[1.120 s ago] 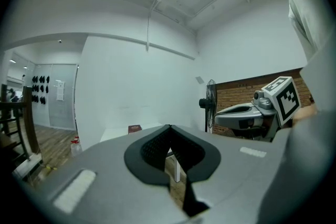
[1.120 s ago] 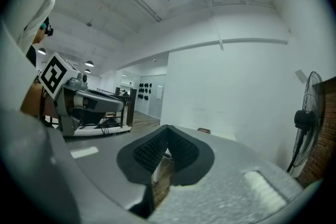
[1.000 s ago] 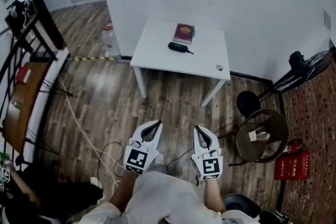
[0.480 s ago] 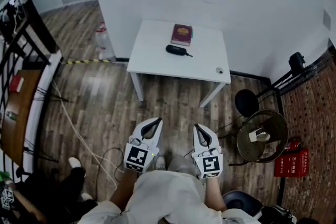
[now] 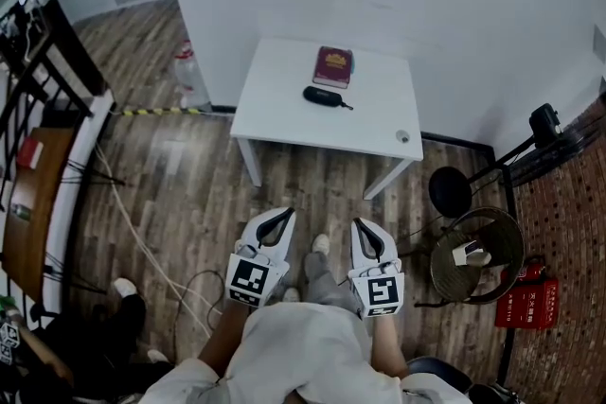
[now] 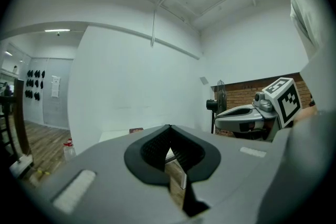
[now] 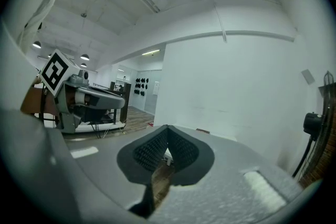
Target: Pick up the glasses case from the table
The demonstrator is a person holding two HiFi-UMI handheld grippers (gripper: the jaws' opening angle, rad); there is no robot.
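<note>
We're well short of the table with left gripper and right gripper both closed and empty: the glasses case lies mid-table just near of the maroon booklet, long axis left-right, straight ahead between the grippers, neither clearly nearer.

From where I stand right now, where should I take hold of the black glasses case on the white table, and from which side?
Take the glasses case across its narrow middle. It lies lengthways, roughly along the near edge of the table, so its short width probably suits a grip best. Come from the near side, because the maroon book sits just behind it, toward the wall.
</note>
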